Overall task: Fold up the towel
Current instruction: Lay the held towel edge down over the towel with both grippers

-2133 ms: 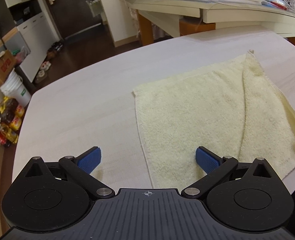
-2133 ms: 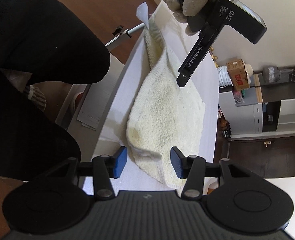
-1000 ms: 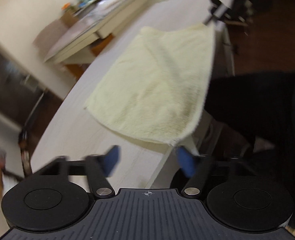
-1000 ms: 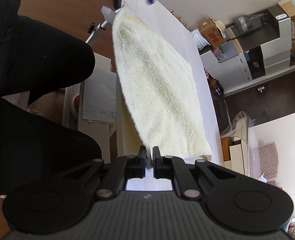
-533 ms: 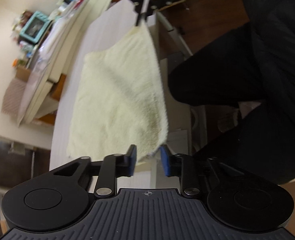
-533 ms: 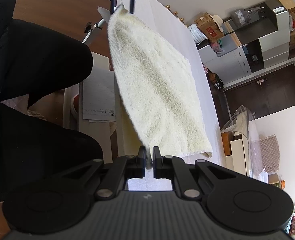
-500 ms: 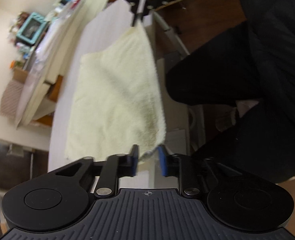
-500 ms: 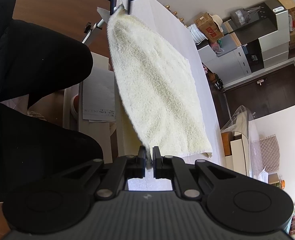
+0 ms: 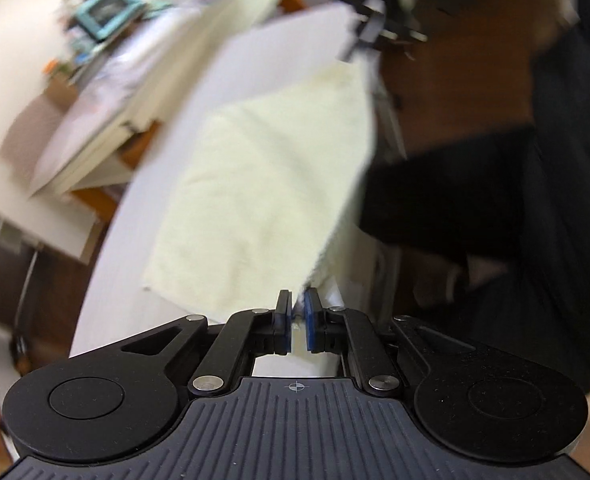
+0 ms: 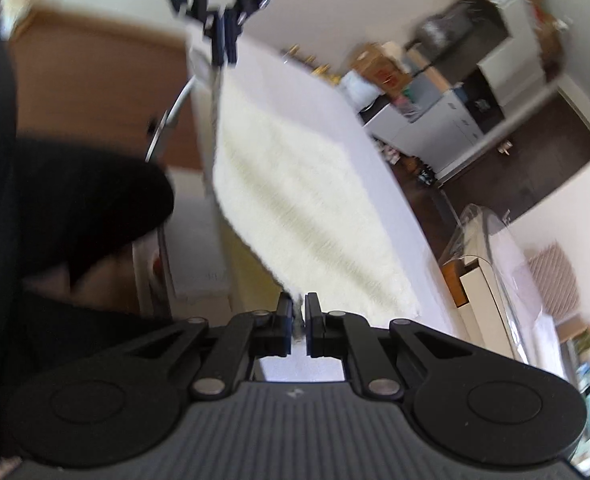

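Note:
A pale yellow towel [image 9: 271, 184] lies partly on the white table [image 9: 183, 152], its near edge lifted between my two grippers. My left gripper [image 9: 298, 309] is shut on one near corner of the towel. My right gripper [image 10: 299, 312] is shut on the other near corner of the towel [image 10: 307, 216]. Each gripper shows at the far end in the other's view: the right one in the left wrist view [image 9: 371, 36], the left one in the right wrist view [image 10: 224, 46]. Both views are blurred by motion.
My dark-clothed legs [image 9: 495, 200] are beside the table's near edge. A second table with clutter [image 9: 143, 40] stands beyond. Cabinets and boxes [image 10: 435, 92] stand along the far wall. A chair frame [image 10: 167, 124] is near the table edge.
My left gripper has closed fully on the towel corner. Both grippers have moved with the held edge, and the towel's near edge has risen off the table.

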A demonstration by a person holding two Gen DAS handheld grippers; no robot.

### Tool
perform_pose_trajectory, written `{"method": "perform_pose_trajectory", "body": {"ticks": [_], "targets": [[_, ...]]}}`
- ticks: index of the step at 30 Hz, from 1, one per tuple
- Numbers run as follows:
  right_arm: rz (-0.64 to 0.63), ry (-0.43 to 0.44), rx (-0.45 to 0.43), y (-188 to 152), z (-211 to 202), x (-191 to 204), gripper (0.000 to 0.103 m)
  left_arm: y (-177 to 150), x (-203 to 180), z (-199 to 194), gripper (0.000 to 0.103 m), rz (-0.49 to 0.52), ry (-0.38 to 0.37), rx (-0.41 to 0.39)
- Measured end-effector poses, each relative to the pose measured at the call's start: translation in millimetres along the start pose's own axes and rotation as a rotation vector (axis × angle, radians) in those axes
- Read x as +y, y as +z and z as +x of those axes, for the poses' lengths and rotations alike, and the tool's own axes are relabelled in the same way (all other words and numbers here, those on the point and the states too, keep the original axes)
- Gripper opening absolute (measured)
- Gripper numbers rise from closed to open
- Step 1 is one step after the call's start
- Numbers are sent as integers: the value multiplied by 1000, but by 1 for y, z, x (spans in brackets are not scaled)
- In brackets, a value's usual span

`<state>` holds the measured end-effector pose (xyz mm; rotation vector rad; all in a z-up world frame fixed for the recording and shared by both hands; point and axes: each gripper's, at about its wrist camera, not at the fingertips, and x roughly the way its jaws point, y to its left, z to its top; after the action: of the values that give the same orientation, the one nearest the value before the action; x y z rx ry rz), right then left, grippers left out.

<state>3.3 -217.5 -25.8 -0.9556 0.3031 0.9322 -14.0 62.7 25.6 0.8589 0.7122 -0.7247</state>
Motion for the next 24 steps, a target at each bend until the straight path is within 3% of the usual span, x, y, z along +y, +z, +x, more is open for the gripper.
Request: {"method": "perform_pose_trajectory", "body": {"ticks": [7, 14, 24], "targets": [[165, -18, -49, -2, 3, -50, 7, 7, 53, 22, 7, -198, 52, -26], [263, -27, -31, -1, 36, -95, 7, 25, 90, 53, 7, -238, 98, 21], [450, 40, 28, 2, 89, -168, 7, 35, 150, 81, 7, -321, 137, 60]]}}
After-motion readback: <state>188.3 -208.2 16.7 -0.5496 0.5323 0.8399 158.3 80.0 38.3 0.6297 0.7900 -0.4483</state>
